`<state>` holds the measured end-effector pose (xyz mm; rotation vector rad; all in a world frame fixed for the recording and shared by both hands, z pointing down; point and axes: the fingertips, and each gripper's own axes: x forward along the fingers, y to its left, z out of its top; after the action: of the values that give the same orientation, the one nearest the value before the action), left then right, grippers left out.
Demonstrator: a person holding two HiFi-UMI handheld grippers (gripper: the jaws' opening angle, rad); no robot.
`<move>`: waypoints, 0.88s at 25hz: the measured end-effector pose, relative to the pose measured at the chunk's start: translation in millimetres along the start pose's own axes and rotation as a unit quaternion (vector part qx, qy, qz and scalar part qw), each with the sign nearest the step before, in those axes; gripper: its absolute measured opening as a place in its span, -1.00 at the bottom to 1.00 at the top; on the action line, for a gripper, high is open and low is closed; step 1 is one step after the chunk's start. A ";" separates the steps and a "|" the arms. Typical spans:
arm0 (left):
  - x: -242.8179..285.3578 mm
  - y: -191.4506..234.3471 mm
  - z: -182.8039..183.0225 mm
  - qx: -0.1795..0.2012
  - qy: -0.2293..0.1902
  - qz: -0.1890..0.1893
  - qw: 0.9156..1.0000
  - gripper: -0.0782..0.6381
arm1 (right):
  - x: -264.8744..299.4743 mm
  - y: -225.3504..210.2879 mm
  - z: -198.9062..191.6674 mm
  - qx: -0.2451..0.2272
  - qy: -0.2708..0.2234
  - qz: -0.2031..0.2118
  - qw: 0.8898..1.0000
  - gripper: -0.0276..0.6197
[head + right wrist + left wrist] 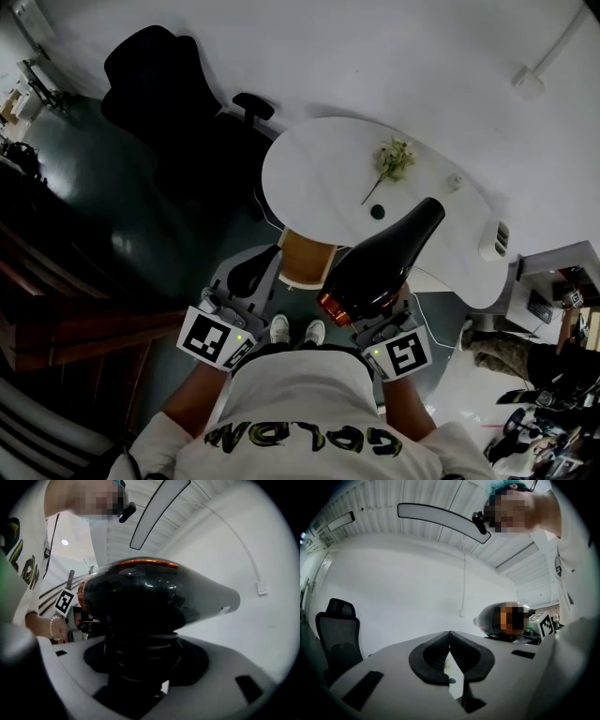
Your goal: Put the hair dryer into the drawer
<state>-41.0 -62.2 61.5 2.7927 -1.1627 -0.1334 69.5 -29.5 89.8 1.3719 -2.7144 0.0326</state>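
The hair dryer (pixel 380 258) is glossy black with a long body that narrows toward the nozzle, and it has an orange-red ring at its wide rear end. It is in the air in front of the person, above the near edge of the white table (pixel 319 169), with the nozzle over the tabletop. The right gripper (pixel 373 317) has its jaws closed around the dryer's handle, where dark coils are wound. The left gripper (pixel 251 277) is empty, and its jaw tips are pressed together. A light brown cabinet (pixel 305 258) stands under the table's near edge; I cannot tell what is inside it. A small flower sprig (pixel 392 161) lies on the table.
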 end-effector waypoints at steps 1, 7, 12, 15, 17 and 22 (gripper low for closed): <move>0.3 1.1 -4.3 -0.002 0.005 0.001 1.000 -0.75 | 1.0 -0.7 -4.8 0.001 0.005 0.004 1.000 -0.01; -0.7 2.9 -36.9 -0.014 0.037 0.000 0.999 -0.75 | 2.6 3.7 -43.5 0.004 0.053 0.033 0.998 -0.01; -3.7 2.0 -70.7 -0.025 0.056 0.002 0.998 -0.74 | 1.8 16.3 -86.4 0.010 0.092 0.063 0.994 -0.01; -1.0 2.3 -84.7 -0.022 0.056 -0.003 0.998 -0.74 | 5.0 22.1 -108.8 0.003 0.109 0.085 0.990 -0.01; -4.3 2.4 -92.8 -0.023 0.057 -0.005 0.998 -0.74 | 5.7 31.2 -121.5 -0.001 0.120 0.107 0.987 -0.01; -19.3 1.6 -123.1 -0.044 0.083 -0.004 0.996 -0.67 | 0.0 58.2 -157.9 0.016 0.161 0.163 0.973 -0.01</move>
<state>-40.3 -40.8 184.3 2.6731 -1.0803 0.0439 35.2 15.2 248.4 0.8243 -2.6313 0.2962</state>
